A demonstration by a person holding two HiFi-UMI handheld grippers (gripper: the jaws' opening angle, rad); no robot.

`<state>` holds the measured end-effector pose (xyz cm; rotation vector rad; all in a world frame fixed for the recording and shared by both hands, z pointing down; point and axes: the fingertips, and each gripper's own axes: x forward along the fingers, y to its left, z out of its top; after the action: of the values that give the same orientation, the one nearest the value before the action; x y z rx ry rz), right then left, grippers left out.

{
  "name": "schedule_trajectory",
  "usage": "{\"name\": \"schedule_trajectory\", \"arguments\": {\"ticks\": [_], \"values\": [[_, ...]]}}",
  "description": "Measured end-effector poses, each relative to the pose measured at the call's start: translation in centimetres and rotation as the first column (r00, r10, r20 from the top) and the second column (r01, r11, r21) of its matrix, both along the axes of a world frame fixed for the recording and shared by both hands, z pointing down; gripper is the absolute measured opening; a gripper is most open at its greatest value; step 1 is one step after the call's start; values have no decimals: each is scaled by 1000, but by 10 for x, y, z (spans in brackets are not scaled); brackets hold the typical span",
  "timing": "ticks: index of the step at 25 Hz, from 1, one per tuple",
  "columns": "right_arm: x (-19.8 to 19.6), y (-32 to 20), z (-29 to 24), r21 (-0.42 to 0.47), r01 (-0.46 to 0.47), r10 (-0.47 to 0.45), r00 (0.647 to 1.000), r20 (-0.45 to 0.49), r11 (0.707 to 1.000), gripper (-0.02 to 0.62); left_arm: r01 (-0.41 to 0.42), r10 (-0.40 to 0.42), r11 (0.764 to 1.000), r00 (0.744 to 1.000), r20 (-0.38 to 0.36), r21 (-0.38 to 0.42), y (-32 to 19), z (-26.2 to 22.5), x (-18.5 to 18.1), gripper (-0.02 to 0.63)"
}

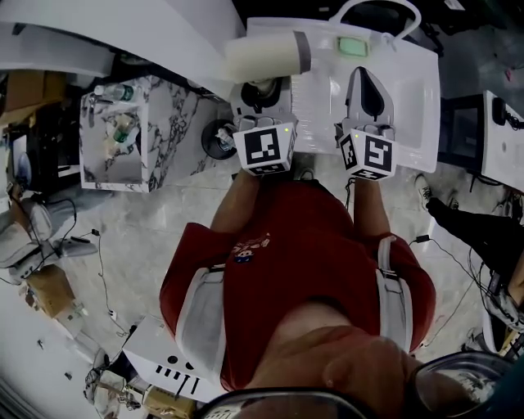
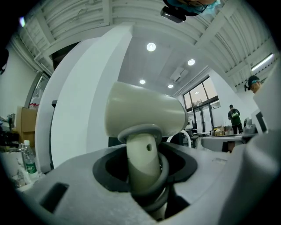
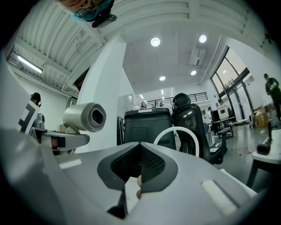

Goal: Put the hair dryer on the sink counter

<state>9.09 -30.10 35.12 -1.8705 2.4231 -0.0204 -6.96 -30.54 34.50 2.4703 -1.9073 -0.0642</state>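
A cream hair dryer point(image 1: 266, 56) with a grey end is held over the left edge of the white sink counter point(image 1: 413, 90). My left gripper point(image 1: 262, 92) is shut on its handle. In the left gripper view the dryer's handle point(image 2: 142, 165) stands upright between the jaws of that gripper point(image 2: 145, 169), the barrel point(image 2: 145, 112) lying across above. My right gripper point(image 1: 368, 92) is over the counter to the right, with jaw tips together and nothing between them. In the right gripper view, that gripper point(image 3: 140, 149) points past the hair dryer point(image 3: 85, 116) at the left.
A white arched faucet point(image 1: 377, 8) and a green soap bar point(image 1: 354, 47) are at the counter's far side. A marbled cabinet point(image 1: 155, 123) holding bottles stands to the left. Cables lie on the floor point(image 1: 98, 245). A black office chair point(image 3: 189, 118) stands behind the faucet point(image 3: 175, 134).
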Motion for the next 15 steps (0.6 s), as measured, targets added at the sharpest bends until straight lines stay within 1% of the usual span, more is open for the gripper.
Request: {"name": "schedule_trajectory", "arguments": {"ticks": [7,12,15], "values": [[-4,-18,6,-17,-28,28,1000,-9,999,0,-24,24,999,1000,0,-28,-27,11,-4,193],[-9,-29,13,-36,-43,42,999,-17,998,0,-42,43,997,999,4,-71,-45,30,-5,193],[-13,-36,17,-48,-49,48,999,-25,998,0,-49,48,991,999,-5,-122,-56,50,-7,193]]}}
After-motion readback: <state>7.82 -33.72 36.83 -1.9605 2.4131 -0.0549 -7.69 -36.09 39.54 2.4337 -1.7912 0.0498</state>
